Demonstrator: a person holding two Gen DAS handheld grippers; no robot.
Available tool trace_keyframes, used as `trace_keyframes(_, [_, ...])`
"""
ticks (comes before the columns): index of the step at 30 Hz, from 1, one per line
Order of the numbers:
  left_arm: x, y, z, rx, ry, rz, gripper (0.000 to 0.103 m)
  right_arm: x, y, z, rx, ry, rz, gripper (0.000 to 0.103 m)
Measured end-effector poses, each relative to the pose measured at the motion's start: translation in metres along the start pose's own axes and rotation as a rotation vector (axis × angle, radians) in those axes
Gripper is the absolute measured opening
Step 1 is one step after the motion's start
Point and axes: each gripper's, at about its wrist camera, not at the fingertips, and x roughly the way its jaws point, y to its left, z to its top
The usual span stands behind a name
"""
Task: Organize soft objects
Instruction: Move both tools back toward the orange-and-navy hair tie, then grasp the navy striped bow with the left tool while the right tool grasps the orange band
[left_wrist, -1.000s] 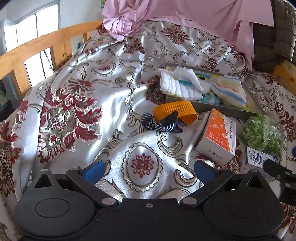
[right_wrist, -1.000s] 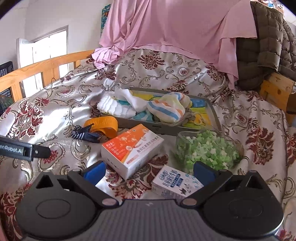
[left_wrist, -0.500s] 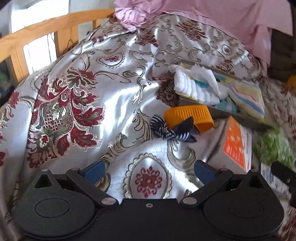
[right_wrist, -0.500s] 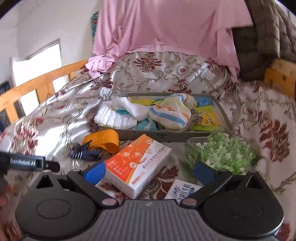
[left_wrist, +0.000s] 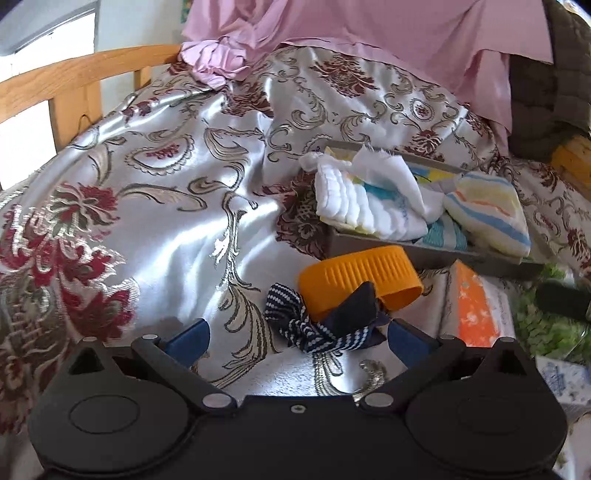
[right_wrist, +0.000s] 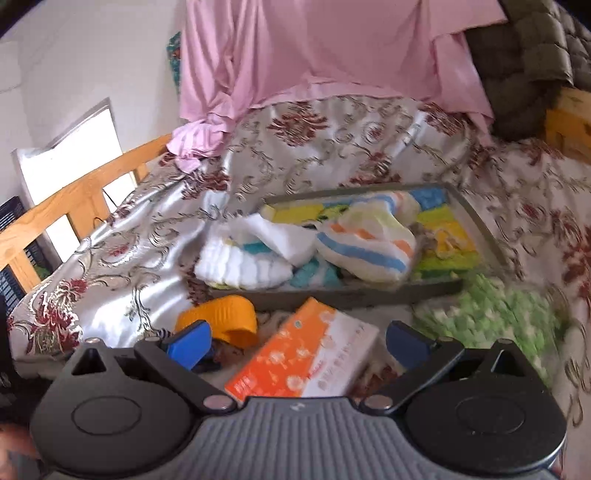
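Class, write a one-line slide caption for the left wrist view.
Open left gripper nears a striped bow leaning on an orange lid, with a tray of folded cloths behind.

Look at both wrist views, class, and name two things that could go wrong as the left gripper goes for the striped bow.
1. The striped bow lies against the orange cap, so the open left gripper might pinch or drag the cap too.
2. The white cloth overhangs the tray edge; a nudge to the tray might tip it onto the bedspread.
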Motion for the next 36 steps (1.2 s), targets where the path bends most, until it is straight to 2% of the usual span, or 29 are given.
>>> trace_keyframes(5, [0.02, 0.006, -0.001, -0.021, 0.011, -0.033, 0.102, 0.024, 0.009, 0.013, -0.061, 0.015, 0.043, 0.103])
trace_keyframes(7, [0.027, 0.005, -0.004, -0.015, 0.026, -0.042, 0.102, 0.039, 0.012, 0.016, -0.057, 0.046, 0.072, 0.103])
trace_keyframes(12, [0.032, -0.007, -0.01, 0.078, 0.01, -0.023, 0.102, 0.07, 0.014, 0.023, -0.008, 0.138, 0.185, 0.103])
trace_keyframes(15, [0.031, -0.007, -0.012, 0.056, -0.009, -0.025, 0.102, 0.091, 0.015, 0.026, 0.005, 0.194, 0.25, 0.103])
trace_keyframes(19, [0.027, -0.003, -0.01, -0.006, -0.027, -0.092, 0.101, 0.112, 0.024, 0.029, -0.049, 0.256, 0.26, 0.102])
trace_keyframes(24, [0.027, -0.005, -0.012, -0.014, -0.028, -0.136, 0.096, 0.125, 0.032, 0.033, -0.056, 0.312, 0.292, 0.103])
trace_keyframes(33, [0.03, -0.004, -0.013, -0.012, -0.028, -0.121, 0.082, 0.144, 0.057, 0.033, -0.146, 0.361, 0.284, 0.102])
trace_keyframes(36, [0.03, -0.003, -0.013, -0.008, -0.034, -0.115, 0.076, 0.149, 0.063, 0.027, -0.183, 0.378, 0.262, 0.095])
